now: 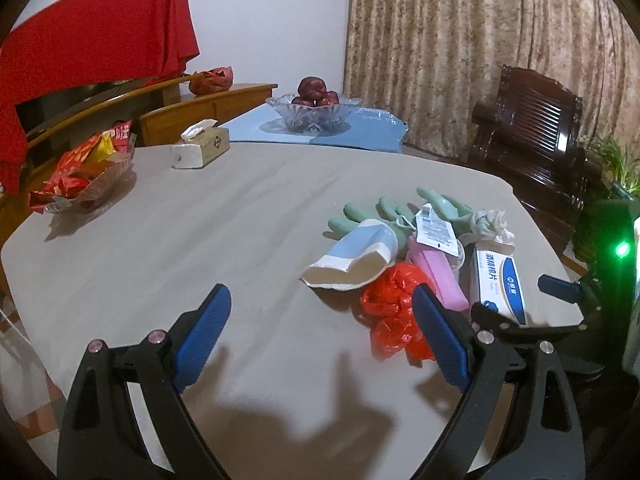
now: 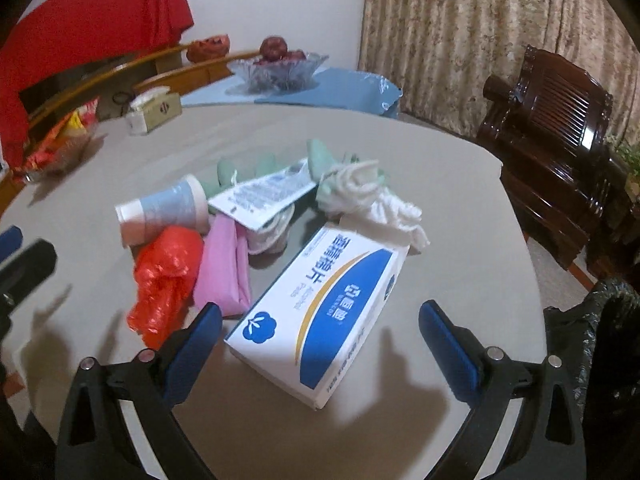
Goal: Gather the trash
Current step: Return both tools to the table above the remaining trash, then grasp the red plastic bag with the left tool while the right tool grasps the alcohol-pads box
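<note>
A heap of trash lies on the grey tablecloth (image 1: 240, 240): a tipped paper cup (image 1: 352, 260) (image 2: 164, 212), a crumpled red plastic bag (image 1: 390, 312) (image 2: 168, 276), a pink packet (image 1: 438, 274) (image 2: 224, 268), a printed sachet (image 2: 264, 196), white crumpled tissue (image 2: 392, 204), green rubber gloves (image 1: 380, 210) and a white-and-blue box (image 1: 500, 284) (image 2: 320, 304). My right gripper (image 2: 320, 332) is open, and the near end of the box sits between its fingers, untouched. Left of the heap my left gripper (image 1: 324, 328) is open and holds nothing; its right finger overlaps the red bag.
A tissue box (image 1: 200, 146), a glass bowl of snack packets (image 1: 84, 176) and a glass fruit bowl (image 1: 314, 110) on a blue cloth stand at the far side. A dark wooden chair (image 2: 552, 128) and a black bag (image 2: 592, 320) are on the right, beyond the table edge.
</note>
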Demonstrator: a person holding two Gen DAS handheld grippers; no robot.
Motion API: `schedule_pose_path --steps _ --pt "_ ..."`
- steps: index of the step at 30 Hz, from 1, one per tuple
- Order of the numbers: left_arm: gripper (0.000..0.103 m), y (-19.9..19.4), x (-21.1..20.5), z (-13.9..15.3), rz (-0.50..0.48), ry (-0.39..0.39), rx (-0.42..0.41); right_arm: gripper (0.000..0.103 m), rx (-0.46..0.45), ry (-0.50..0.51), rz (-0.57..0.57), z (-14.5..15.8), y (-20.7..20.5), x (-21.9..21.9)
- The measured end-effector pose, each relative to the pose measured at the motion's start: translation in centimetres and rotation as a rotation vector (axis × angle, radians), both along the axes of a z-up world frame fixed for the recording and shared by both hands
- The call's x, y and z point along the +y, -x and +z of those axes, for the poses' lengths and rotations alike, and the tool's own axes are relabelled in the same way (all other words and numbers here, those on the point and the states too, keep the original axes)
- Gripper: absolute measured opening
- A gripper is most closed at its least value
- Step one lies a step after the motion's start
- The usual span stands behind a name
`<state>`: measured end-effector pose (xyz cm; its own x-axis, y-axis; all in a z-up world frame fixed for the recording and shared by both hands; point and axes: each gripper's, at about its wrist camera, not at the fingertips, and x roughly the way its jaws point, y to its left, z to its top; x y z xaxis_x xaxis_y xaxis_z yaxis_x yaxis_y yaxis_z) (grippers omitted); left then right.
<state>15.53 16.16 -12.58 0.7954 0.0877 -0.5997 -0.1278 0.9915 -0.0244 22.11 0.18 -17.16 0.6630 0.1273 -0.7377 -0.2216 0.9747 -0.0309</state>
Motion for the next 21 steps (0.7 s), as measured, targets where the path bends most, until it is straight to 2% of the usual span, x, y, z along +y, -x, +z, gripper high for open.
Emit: schedule_pose_path --steps 6,12,16,21 --pt "0.089 -0.5 -0.5 -0.4 -0.007 0.012 0.011 0.097 0.017 0.032 -0.002 -0.6 0.3 -1.0" --pt "0.089 -0.5 -1.6 -1.0 -0.021 0.018 0.022 0.097 0.018 0.05 -0.065 0.1 0.7 -4.5" --pt "0.089 -0.7 -2.3 -1.3 -0.033 0.019 0.03 0.097 0.013 0.022 -0.092 0.2 0.5 -6.1" --pt "0.089 -1.0 -2.9 -1.3 -0.046 0.014 0.033 0.095 0.019 -0.031 -0.073 -0.2 -0.6 -5.8"
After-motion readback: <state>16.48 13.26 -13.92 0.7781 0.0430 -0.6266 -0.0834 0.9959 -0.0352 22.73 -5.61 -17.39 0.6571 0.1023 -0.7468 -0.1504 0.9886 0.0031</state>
